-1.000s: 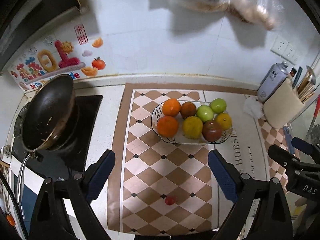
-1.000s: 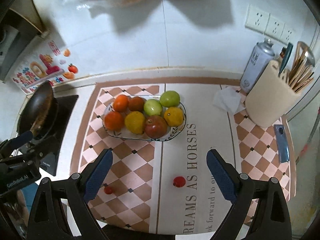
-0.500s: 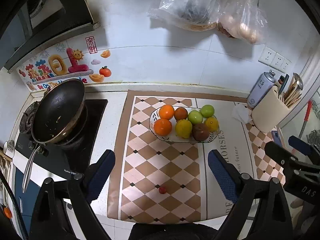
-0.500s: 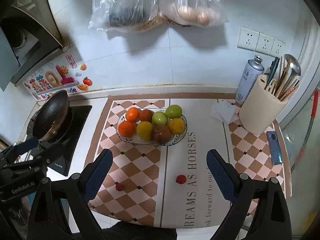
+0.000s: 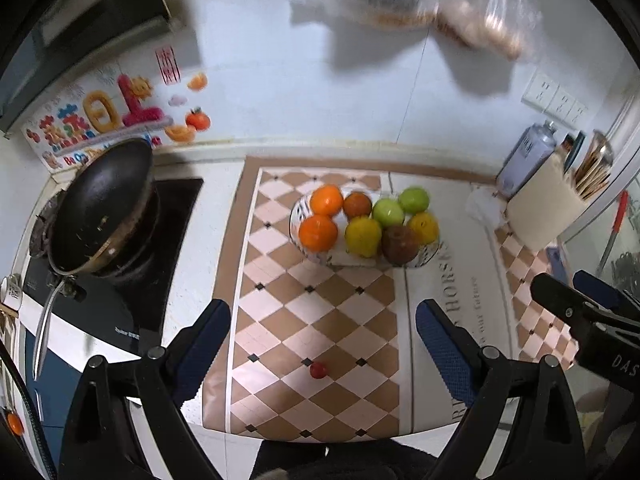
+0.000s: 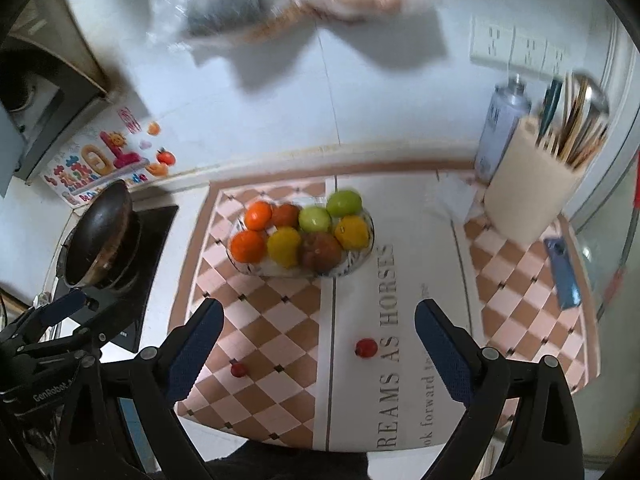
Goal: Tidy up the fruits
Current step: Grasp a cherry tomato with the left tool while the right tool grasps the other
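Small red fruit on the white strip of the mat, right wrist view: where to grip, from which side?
Grip the small red fruit across its middle, coming straight down from above. It is round and lies alone on the flat mat, so any axis works. The open right tool already straddles it.

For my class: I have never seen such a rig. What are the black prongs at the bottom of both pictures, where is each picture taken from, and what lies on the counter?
No robot here: a person holds a two-finger gripper in each hand, each with a camera looking forward along its fingers. The prongs are those fingers. One picture is from the left gripper, the other from the right gripper. Both are open and hold nothing. On the patterned mat stands a fruit bowl with oranges, green and yellow fruits. Two small red fruits lie loose on the mat: one between the right gripper's fingers, one further left. A pan sits on the stove at left.
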